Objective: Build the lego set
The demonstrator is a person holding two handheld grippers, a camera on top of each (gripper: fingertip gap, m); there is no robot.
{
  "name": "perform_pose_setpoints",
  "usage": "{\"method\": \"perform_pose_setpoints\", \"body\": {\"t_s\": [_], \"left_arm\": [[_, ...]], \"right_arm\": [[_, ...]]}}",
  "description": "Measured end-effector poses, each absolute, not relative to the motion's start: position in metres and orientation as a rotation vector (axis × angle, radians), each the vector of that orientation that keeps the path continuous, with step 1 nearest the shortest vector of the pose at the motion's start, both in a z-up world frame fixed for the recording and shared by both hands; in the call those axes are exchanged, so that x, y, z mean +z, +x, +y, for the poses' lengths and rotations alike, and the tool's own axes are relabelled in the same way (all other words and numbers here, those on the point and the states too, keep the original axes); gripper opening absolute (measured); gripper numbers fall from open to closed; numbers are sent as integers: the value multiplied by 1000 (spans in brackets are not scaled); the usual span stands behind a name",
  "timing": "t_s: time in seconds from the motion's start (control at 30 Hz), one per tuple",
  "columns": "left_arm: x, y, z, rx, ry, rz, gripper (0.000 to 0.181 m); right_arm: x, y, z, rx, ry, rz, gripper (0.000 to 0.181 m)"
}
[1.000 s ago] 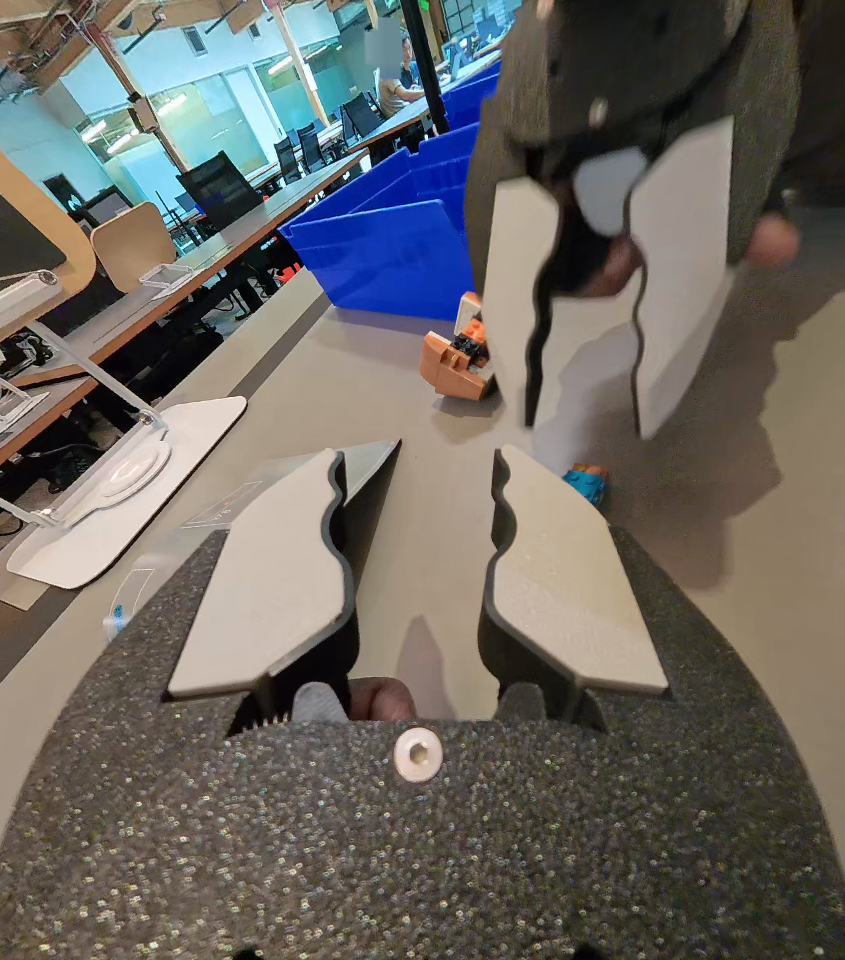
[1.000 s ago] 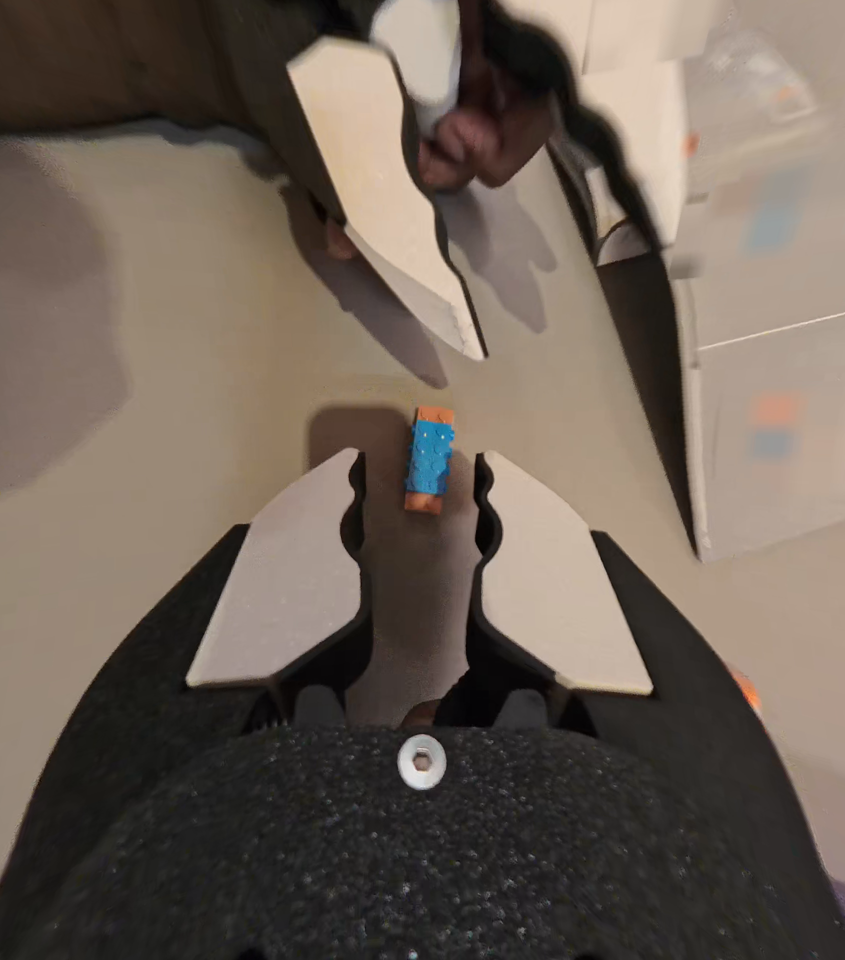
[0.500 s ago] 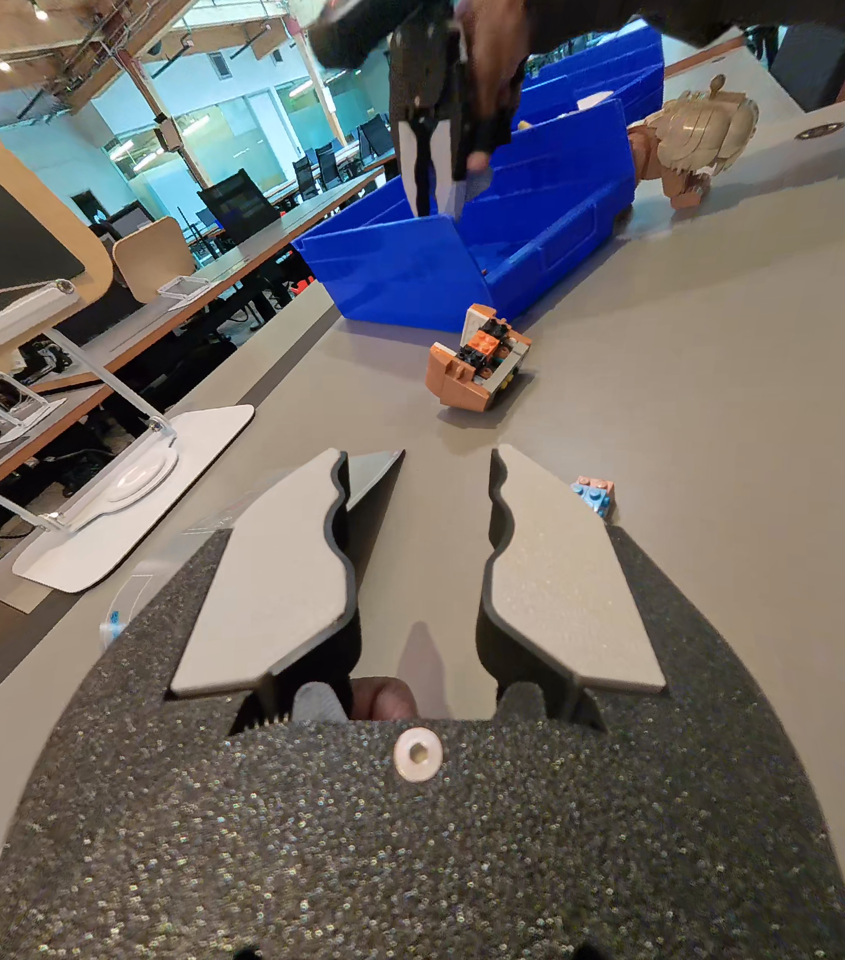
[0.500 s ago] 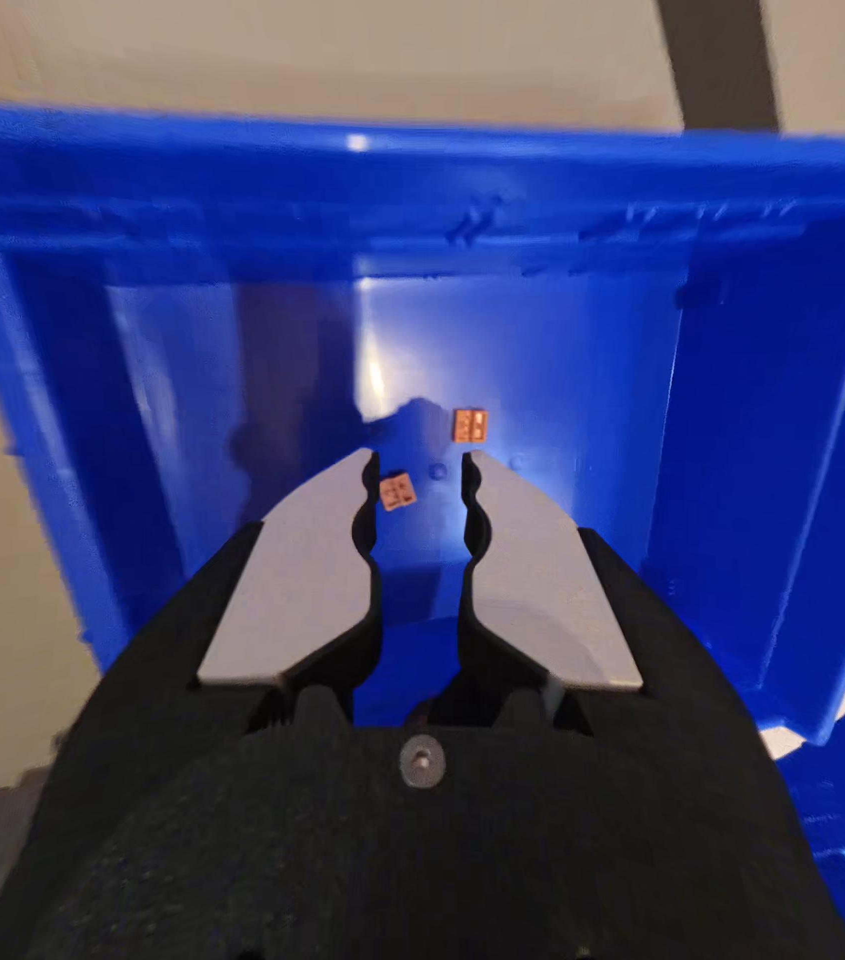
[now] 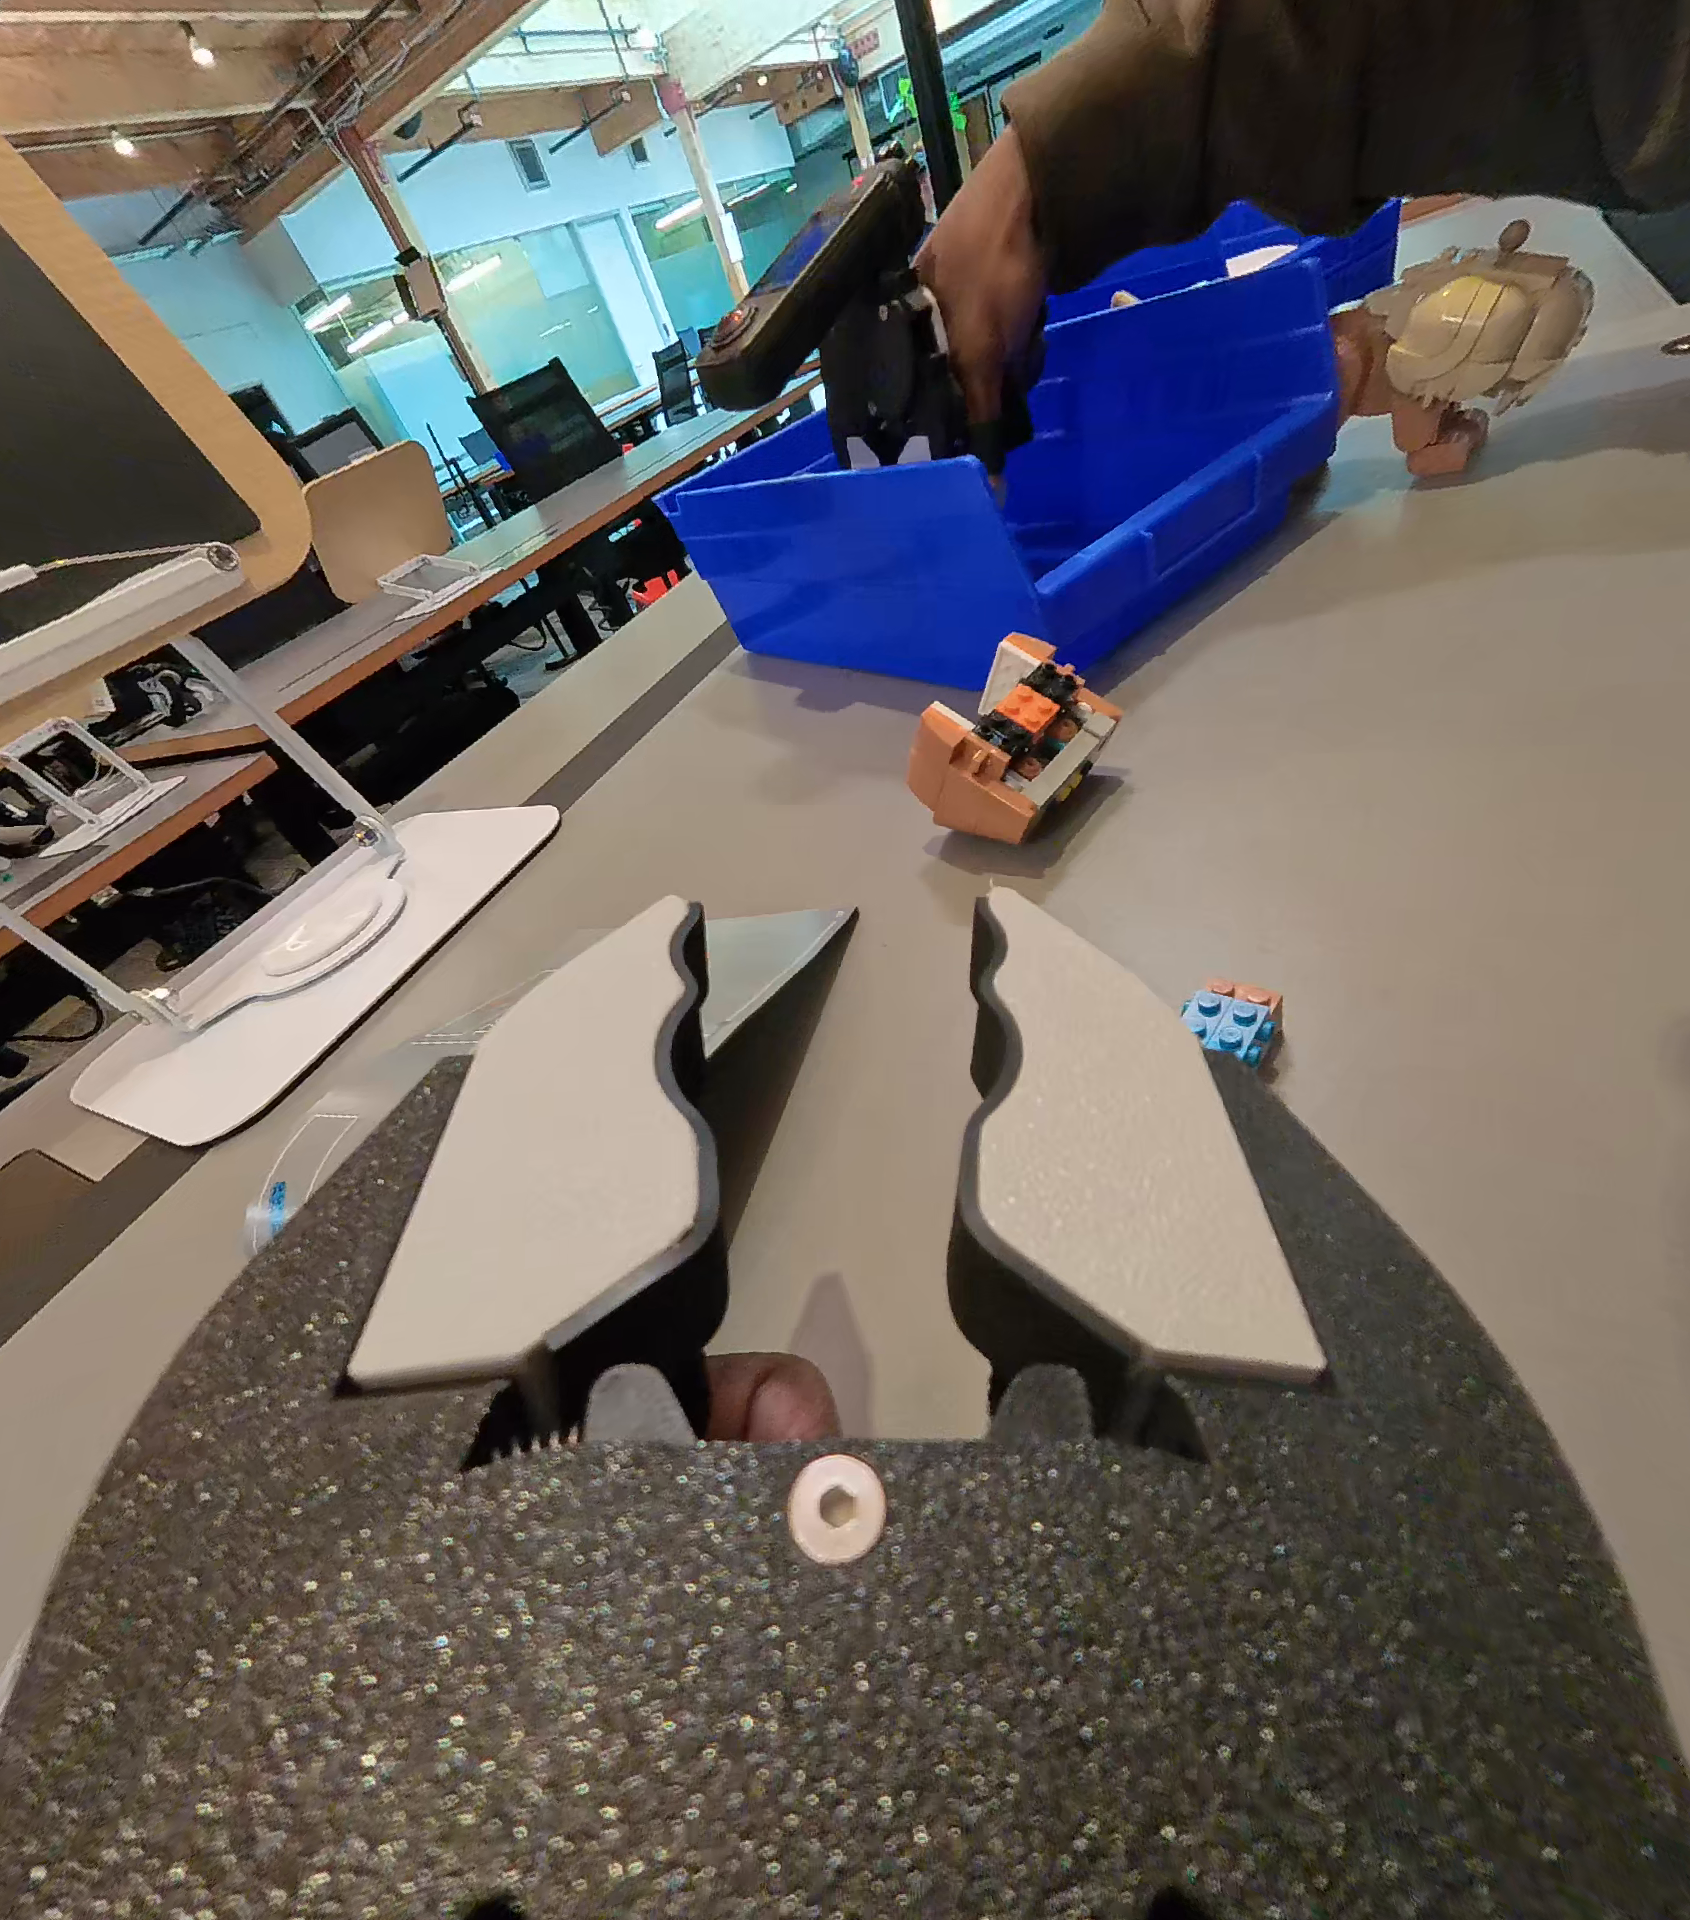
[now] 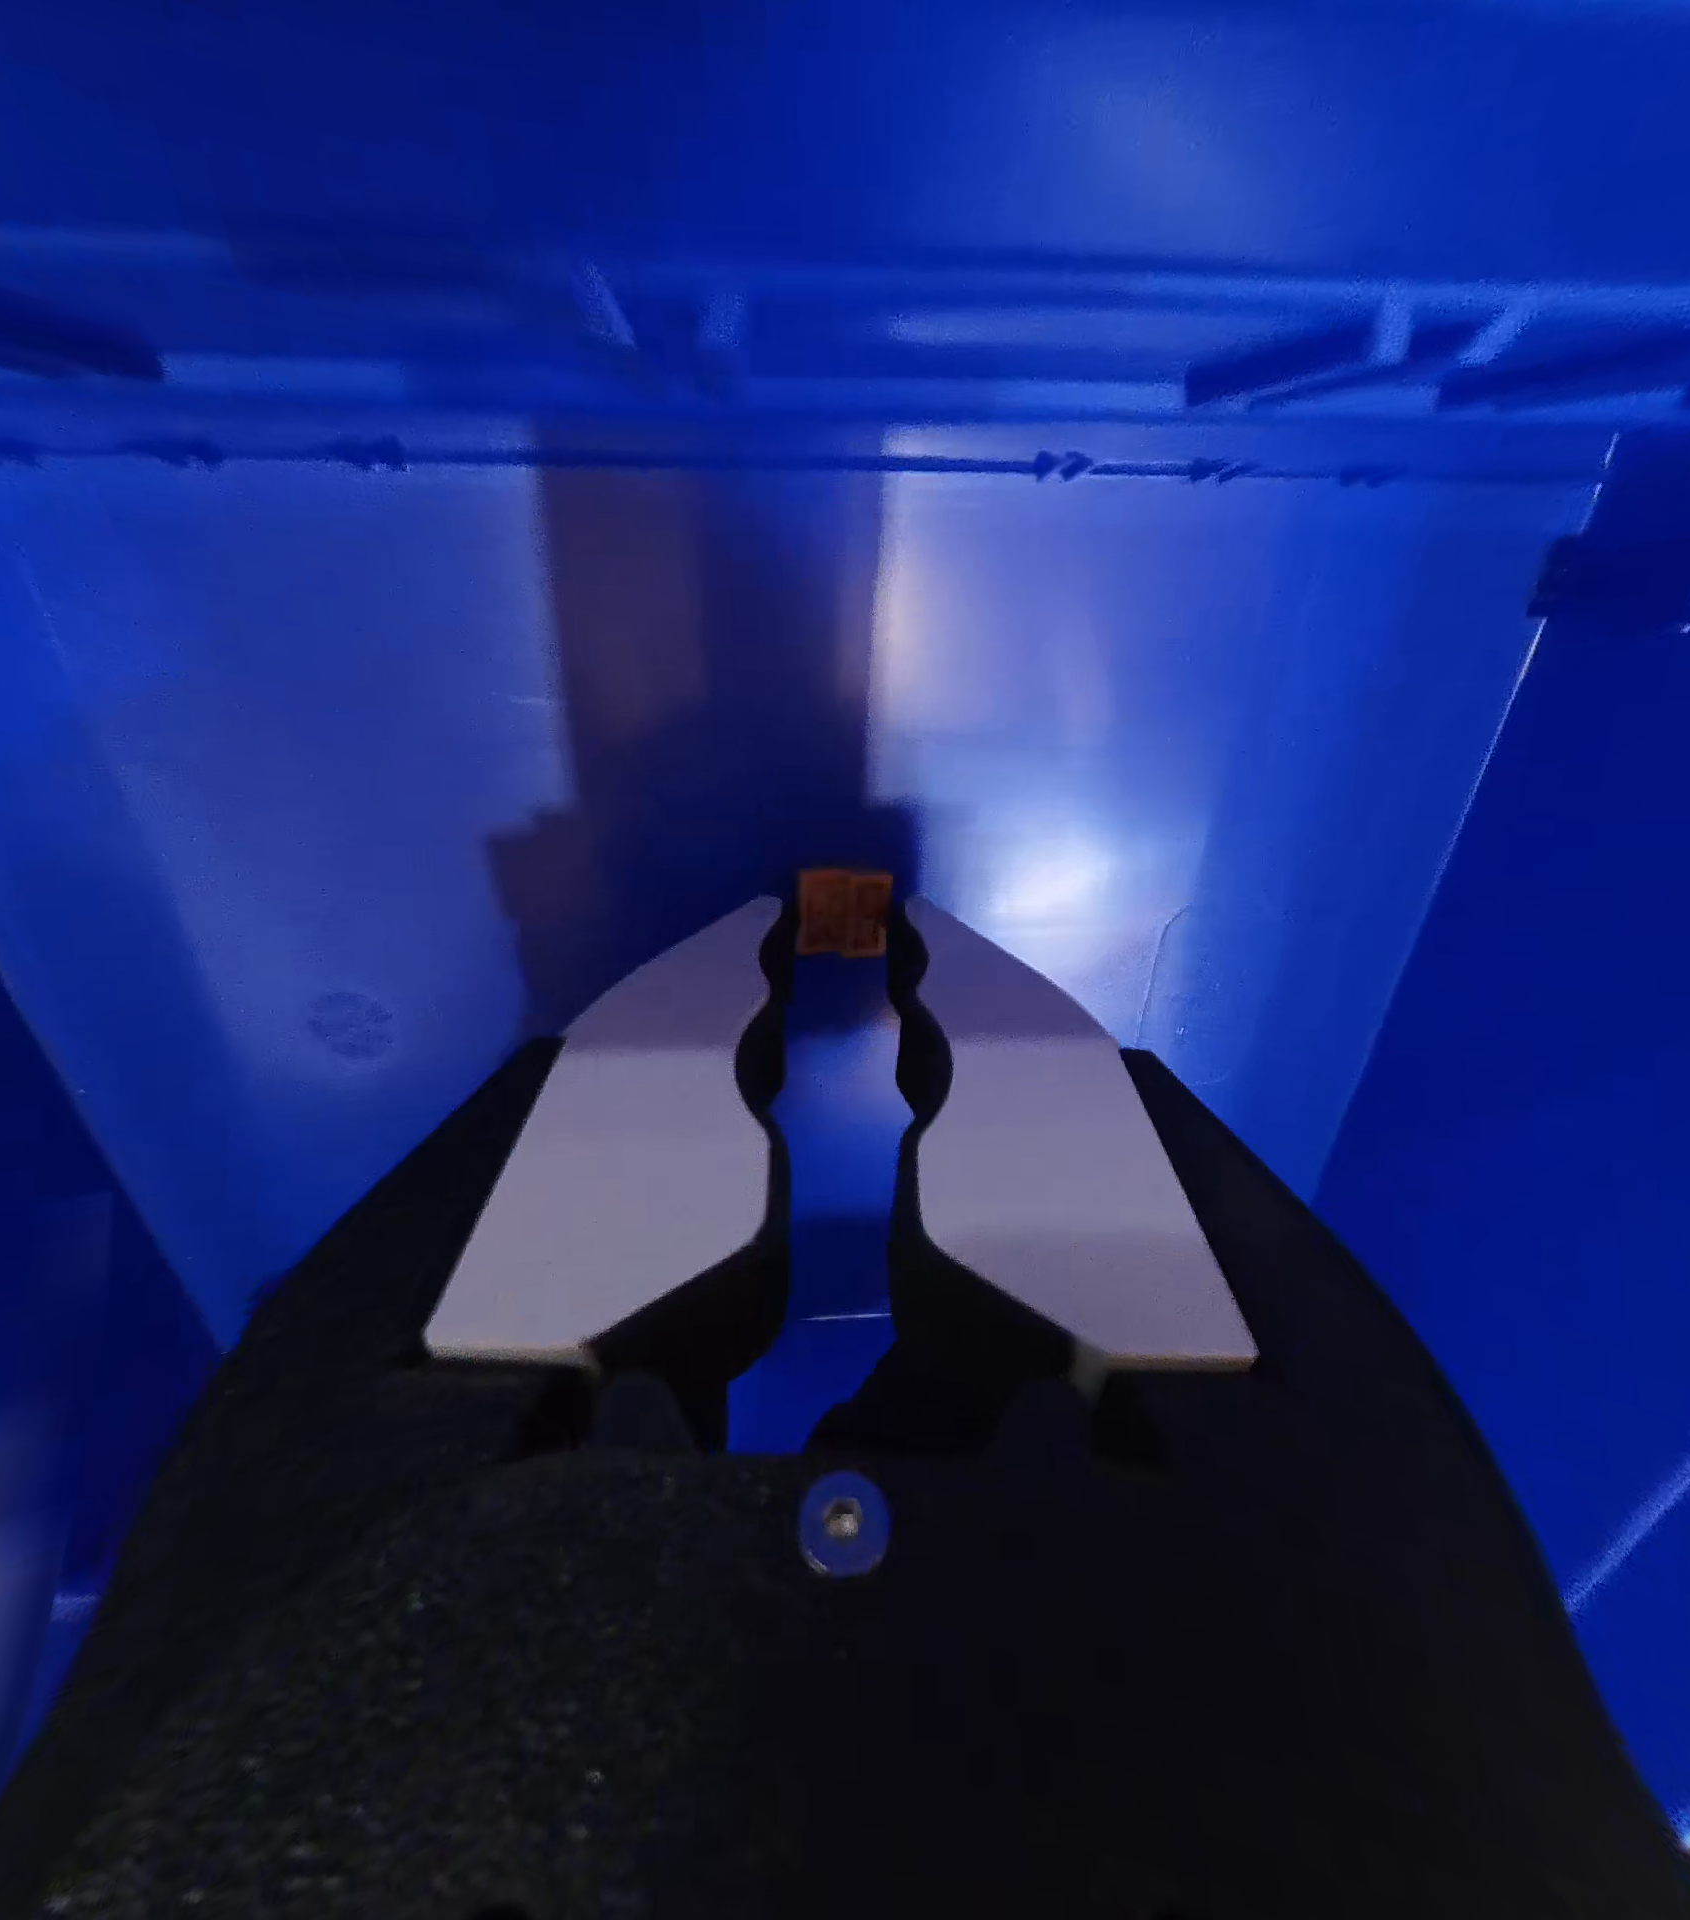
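Note:
My left gripper [image 5: 836, 914] is open and empty, low over the grey table [image 5: 1443, 935]. A small light-blue and tan brick stack [image 5: 1230, 1023] lies just right of its right finger. A partly built orange, black and white lego piece [image 5: 1012, 748] lies farther ahead. My right gripper [image 6: 843, 912] reaches down inside a blue bin [image 6: 301, 727], its jaws narrowed onto a small orange brick [image 6: 843, 914] at the fingertips on the bin floor. In the left wrist view the right gripper [image 5: 888, 447], held by a hand, dips into the blue bin [image 5: 872, 582].
A tan and brown lego figure [image 5: 1464, 322] stands at the far right behind the bin. A white stand base [image 5: 301, 966] and a clear plastic bag [image 5: 301, 1174] lie along the table's left edge. More blue bins sit behind the first. Spacing between my two grippers at the tips: around 40 cm.
My right gripper has left the blue-and-tan stack on the table, moved into the blue bin, gone deeper and narrowed its jaws around an orange brick. My left gripper has stayed still and open.

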State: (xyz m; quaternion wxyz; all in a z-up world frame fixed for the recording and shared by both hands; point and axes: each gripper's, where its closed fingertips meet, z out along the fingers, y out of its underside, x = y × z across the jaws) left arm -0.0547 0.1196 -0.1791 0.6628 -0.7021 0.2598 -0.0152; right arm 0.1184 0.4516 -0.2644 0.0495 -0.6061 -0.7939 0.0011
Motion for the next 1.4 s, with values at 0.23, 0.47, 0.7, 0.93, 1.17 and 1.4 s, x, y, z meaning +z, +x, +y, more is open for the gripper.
{"method": "perform_pose_setpoints", "body": {"t_s": [0.23,0.47,0.7,0.93,1.17,1.4], "left_arm": [[-178,-53,117,-22,-1590,597,49],[-182,-47,115,-42,-1617,642,49],[-190,-43,114,15,-1646,697,49],[-191,-42,113,27,-1651,710,48],[-195,-41,114,26,-1664,721,49],[-197,-40,114,24,-1670,728,48]], "right_arm": [[-210,106,421,142,-1718,-2265,17],[-154,95,255,398,-1299,-2280,16],[-246,95,157,286,-1232,-2616,17],[-263,85,143,279,-1216,-2652,17],[-265,83,146,268,-1231,-2619,17],[-262,81,146,260,-1224,-2588,27]]}}
